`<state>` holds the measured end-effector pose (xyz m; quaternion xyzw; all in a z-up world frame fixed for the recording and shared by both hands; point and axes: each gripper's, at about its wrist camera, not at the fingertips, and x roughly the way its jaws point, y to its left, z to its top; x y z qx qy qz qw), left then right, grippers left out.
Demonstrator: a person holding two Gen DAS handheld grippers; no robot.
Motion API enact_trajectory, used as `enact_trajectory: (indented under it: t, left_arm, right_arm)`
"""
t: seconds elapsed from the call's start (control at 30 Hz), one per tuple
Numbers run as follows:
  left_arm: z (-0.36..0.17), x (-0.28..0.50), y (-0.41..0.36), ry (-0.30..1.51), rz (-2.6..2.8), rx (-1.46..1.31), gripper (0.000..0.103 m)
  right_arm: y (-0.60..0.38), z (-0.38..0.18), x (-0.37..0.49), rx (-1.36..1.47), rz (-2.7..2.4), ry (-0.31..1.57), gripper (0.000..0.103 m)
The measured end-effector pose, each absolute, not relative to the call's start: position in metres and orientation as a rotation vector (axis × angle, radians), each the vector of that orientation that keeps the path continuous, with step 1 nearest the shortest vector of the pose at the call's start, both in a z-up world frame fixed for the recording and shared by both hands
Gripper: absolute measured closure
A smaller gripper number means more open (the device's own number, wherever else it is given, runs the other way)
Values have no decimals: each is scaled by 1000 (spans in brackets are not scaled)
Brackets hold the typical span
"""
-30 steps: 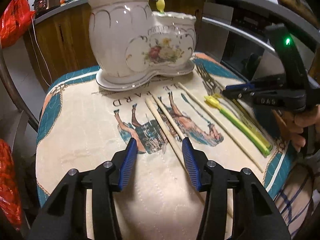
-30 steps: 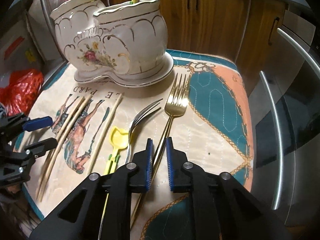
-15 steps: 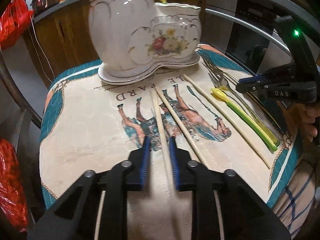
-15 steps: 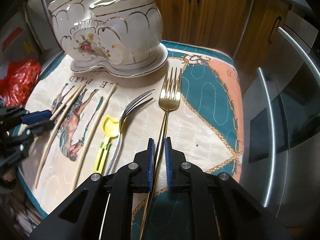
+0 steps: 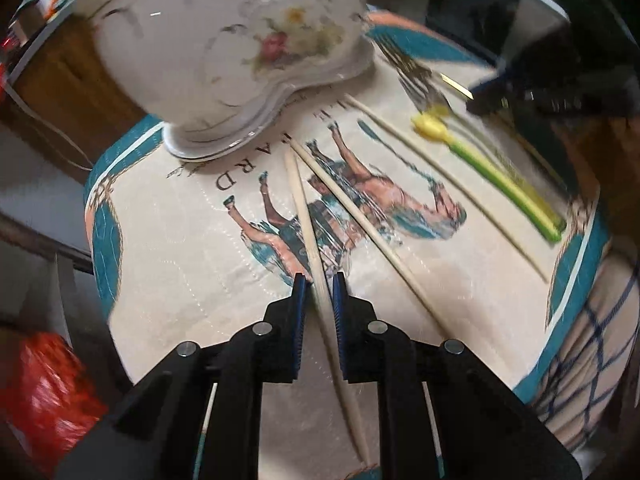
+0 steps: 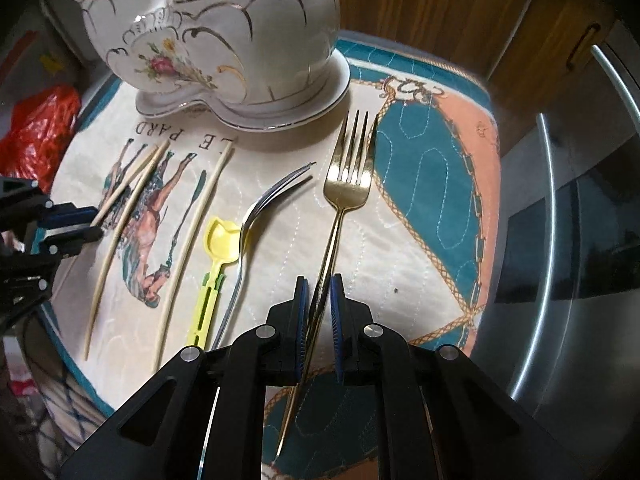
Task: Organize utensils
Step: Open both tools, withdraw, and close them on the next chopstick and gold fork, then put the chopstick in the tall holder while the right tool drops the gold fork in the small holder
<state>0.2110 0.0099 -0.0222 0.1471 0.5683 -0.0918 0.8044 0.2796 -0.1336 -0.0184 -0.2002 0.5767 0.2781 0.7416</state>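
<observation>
My left gripper (image 5: 320,282) is shut on a pale wooden chopstick (image 5: 304,208) that runs forward between its blue pads toward the holder. A second chopstick (image 5: 360,224) and a third (image 5: 448,184) lie on the mat to its right. My right gripper (image 6: 318,284) is shut on the thin handle of the gold fork (image 6: 348,184), tines pointing at the holder. A silver fork (image 6: 264,200) and a yellow-green spoon (image 6: 222,236) lie left of it. The white flowered ceramic holder (image 6: 240,40) stands on its saucer at the back. The left gripper (image 6: 90,224) shows at the left edge.
Everything sits on a quilted printed mat (image 6: 420,160) with teal and peach borders. A steel appliance with a bar handle (image 6: 560,220) is to the right, wooden cabinets (image 6: 440,8) behind, and a red plastic bag (image 6: 40,128) to the left.
My left gripper went from wide open to shut on the chopstick, then swung and rolled, blurring its view. My right gripper stayed shut on the gold fork and tipped closer to the holder.
</observation>
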Motion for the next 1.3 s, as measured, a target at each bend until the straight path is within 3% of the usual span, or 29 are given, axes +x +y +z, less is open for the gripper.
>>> enact_trajectory:
  t: [0.27,0.4,0.83,1.2,1.23,1.3]
  left_arm:
    - [-17,223,15,1271,-245,285,91]
    - [-17,215,39,1222,-251,182,97]
    - [23,157,99,988,-220,-1,97]
    - [32,164,90,966,-222,31,97]
    - [30,163,87,967,-222,29,97]
    - [28,164,87,969,-221,28,97]
  right_arm:
    - [-135,-18,287,-409,604,1287,92]
    - [-153,-21,295,-276,618,1292,95]
    - [-193,2,286,-55,741,1149,96]
    - [-145,-19,264,-419,658,1207,95]
    - [-138,-19,264,-458,650,1208,94]
    - [-128,-20,264,-517,651,1212,75]
